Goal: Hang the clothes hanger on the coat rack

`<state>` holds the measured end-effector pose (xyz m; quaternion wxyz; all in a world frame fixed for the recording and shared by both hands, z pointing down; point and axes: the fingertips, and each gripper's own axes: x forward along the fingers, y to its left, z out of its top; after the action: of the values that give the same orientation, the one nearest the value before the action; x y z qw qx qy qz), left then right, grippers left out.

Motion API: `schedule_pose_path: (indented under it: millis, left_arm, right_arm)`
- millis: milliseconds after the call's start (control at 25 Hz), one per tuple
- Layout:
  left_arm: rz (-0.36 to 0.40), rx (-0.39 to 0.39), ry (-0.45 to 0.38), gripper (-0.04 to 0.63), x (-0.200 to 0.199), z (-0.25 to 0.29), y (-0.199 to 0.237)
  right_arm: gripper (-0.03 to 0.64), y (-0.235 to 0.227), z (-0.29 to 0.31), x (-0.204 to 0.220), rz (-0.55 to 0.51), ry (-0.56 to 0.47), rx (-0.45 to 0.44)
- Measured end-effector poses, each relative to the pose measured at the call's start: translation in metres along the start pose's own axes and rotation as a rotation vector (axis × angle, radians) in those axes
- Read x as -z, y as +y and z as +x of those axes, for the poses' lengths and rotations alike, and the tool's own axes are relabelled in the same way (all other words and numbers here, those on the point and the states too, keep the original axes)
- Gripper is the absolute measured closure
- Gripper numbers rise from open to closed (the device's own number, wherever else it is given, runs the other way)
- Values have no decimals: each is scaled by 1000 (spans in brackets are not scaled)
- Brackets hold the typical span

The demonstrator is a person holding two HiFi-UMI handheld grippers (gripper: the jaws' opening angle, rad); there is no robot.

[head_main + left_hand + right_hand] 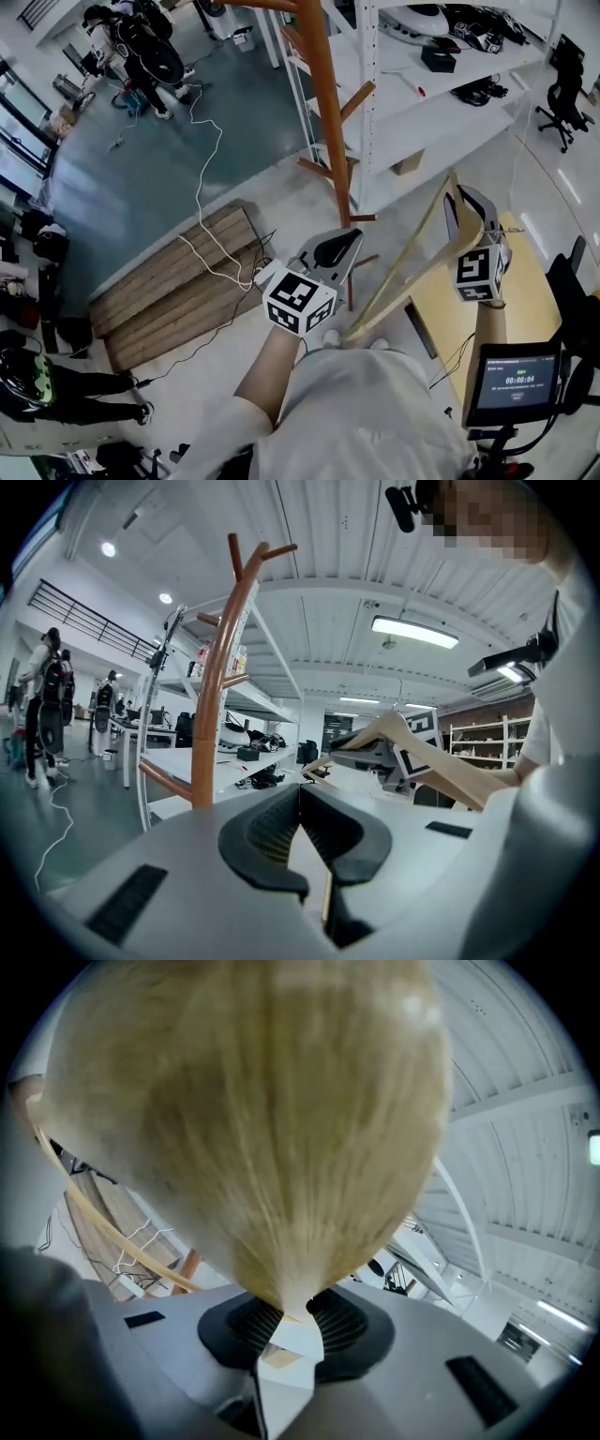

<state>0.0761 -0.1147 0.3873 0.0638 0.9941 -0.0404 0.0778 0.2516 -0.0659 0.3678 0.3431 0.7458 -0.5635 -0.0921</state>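
Right gripper view: my right hand-held gripper (289,1305) pinches the wooden clothes hanger (253,1129), left hand-held gripper (300,794) closed, empty; I'd keep it level nearing the coat rack (211,714).

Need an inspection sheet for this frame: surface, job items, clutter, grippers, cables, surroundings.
Surface: floor, grey, paler near the rack.
Job's things: clothes hanger, wooden, not yet hung; coat rack upright ahead.
Clutter: wooden pallet on the floor; loaded white shelving behind the rack.
Grippers: right gripper, fingers clamped on the hanger; left gripper, fingers together, nothing seen between.
Cables: white cable trails across the floor towards the pallet.
Surroundings: people far off; office chair; screen.
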Motion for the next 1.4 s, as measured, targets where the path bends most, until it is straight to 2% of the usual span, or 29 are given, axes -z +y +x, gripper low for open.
schedule_pose_path:
  millis: [200,600,1040,1400]
  left_arm:
    - [0,-75,-22,588,-2,0,17]
    - [-6,-185,-66,588,-16,-10,32]
    - [-9,-241,-87,588,-29,-11,38]
    - [-43,-264,-91,588,-34,-4,41]
  right_arm:
    - [515,2,38,-16,-71,-51,-77]
    - [515,6,92,-50,-197,-88,-192]
    - [515,16,140,-90,-358,-155,-332]
    - [515,40,181,-109,-456,-209,-490]
